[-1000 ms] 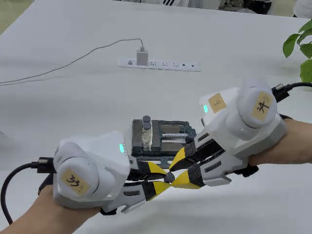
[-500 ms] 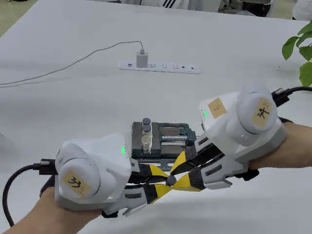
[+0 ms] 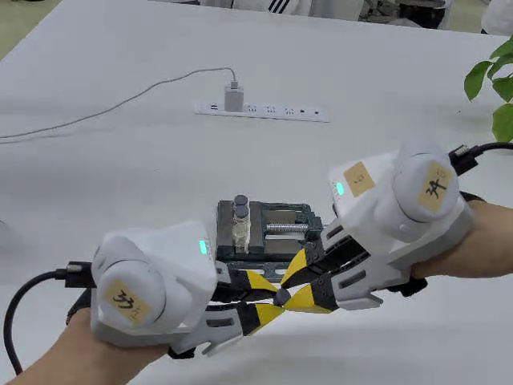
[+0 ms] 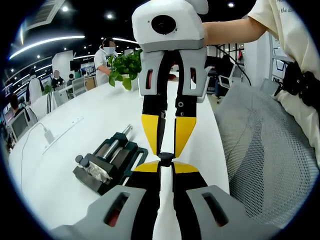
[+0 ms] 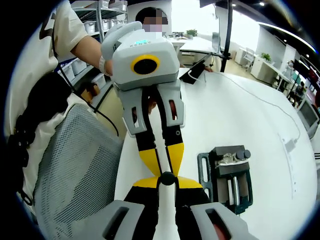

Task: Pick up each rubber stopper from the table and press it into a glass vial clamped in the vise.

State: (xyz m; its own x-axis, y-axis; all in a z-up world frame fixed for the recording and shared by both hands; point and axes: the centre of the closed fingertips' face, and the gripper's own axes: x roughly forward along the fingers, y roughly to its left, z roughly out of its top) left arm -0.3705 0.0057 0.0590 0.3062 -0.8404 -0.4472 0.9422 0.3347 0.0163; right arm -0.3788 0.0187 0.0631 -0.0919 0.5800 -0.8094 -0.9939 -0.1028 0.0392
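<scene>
A small dark rubber stopper (image 3: 280, 294) hangs just in front of the vise, pinched where my two grippers meet tip to tip. My left gripper (image 3: 271, 297) comes in from the lower left and my right gripper (image 3: 290, 290) from the right. Both sets of yellow-and-black jaws close onto the stopper (image 4: 165, 160) (image 5: 167, 178). The dark vise (image 3: 268, 234) sits on the white table just beyond, with two glass vials (image 3: 240, 218) clamped upright at its left end, each with a dark stopper on top. The vise (image 4: 106, 164) (image 5: 227, 175) lies off to the side in both gripper views.
A white power strip (image 3: 262, 107) with a plugged charger and a trailing cable lies at the back of the table. Green plant leaves (image 3: 495, 80) hang over the right edge. A grey mesh chair (image 4: 260, 150) stands beside the table, and people stand in the background.
The grippers stay tip to tip on the stopper in the same spot. The right gripper has rolled slightly. The vise and vials have not moved.
</scene>
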